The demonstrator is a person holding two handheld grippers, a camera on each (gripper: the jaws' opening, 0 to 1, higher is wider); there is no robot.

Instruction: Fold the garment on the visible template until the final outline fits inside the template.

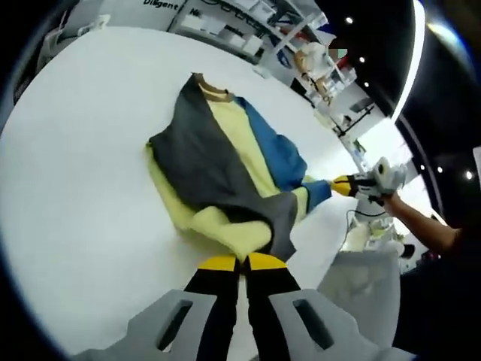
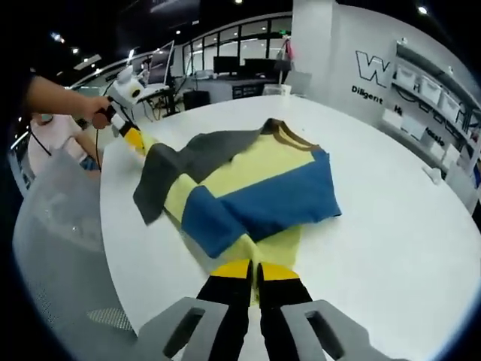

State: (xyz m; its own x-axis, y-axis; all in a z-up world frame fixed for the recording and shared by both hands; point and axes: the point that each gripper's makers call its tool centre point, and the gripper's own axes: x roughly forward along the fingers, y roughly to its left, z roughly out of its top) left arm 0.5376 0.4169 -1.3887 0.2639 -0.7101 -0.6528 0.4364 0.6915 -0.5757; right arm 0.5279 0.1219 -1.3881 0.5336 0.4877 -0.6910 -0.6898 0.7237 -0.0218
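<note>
Both grippers, left gripper (image 1: 241, 262) and right gripper (image 2: 255, 270), pinch garment (image 2: 248, 188) edges on bare table (image 2: 391, 226).

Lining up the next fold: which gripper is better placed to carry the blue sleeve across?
Right gripper, probably: it is shut on the garment just below the blue sleeve; the left gripper pinches the grey-and-yellow end.

We record the garment (image 2: 248, 188) as colour-blocked: pale yellow body, blue panel, dark grey panel, brown collar. The table (image 2: 391, 226) is plain white. Both grippers' jaws are black, tipped yellow.
</note>
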